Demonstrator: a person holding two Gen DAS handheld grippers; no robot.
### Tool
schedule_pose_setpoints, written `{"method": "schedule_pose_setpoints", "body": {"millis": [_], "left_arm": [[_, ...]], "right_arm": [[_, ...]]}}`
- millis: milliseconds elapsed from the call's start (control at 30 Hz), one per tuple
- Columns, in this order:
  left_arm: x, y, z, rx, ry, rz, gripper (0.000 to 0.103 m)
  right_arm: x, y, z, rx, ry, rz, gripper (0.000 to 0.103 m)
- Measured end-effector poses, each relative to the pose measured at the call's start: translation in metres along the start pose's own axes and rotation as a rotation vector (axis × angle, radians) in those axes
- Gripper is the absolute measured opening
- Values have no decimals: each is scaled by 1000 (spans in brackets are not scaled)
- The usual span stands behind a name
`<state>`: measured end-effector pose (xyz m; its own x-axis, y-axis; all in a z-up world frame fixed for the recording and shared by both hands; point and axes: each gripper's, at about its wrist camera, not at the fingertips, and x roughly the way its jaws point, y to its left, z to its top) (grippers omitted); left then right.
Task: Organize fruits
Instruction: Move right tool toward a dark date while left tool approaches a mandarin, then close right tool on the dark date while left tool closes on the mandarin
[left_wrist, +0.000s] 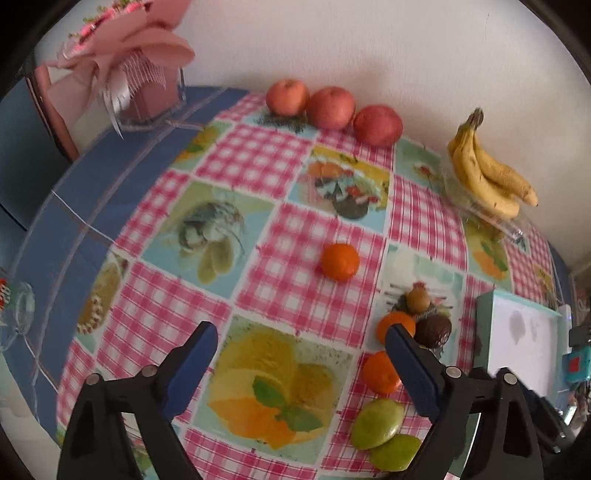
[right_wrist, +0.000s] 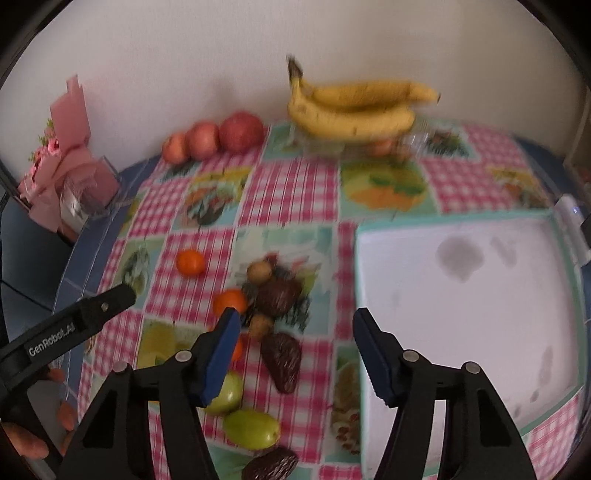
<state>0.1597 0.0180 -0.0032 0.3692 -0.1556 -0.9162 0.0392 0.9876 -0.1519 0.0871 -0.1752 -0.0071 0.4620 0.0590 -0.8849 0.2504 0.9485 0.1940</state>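
1. Left wrist view: the left gripper (left_wrist: 301, 352) sits at the bottom of the frame with its jaws wide apart and nothing between them, above the checked tablecloth (left_wrist: 258, 162).
   - A lone orange (left_wrist: 340, 261) lies at centre, clear of the rest. It looks round and firm with a slightly grippy peel, so I judge it best pinched across its widest part, or it may roll.
   - A cluster lies at lower right: more oranges (left_wrist: 380, 373), two green fruits (left_wrist: 376, 424) and a dark fruit (left_wrist: 432, 329). These sit close together and could be nudged.
   - Three apples (left_wrist: 332, 108) line the wall at the top. They are probably heavy and smooth.
   - The bananas (left_wrist: 487, 173) at upper right are likely soft and bruise easily, so hold them near the stem.

2. Right wrist view: the right gripper (right_wrist: 293, 328) at bottom centre is also spread open and empty.
   - The white tray (right_wrist: 461, 295) fills the right side and holds no fruit.
   - The dark fruits (right_wrist: 282, 360) look wrinkled and possibly soft, so squeeze them gently.
   - This view is blurred, so finer detail is uncertain.
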Motion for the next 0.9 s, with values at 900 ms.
{"method": "schedule_pose_setpoints", "body": {"millis": [900], "left_arm": [[33,-20,-16,-41,127,-56,83]], "right_arm": [[56,12,-27,-63,121,-9,38]]}}
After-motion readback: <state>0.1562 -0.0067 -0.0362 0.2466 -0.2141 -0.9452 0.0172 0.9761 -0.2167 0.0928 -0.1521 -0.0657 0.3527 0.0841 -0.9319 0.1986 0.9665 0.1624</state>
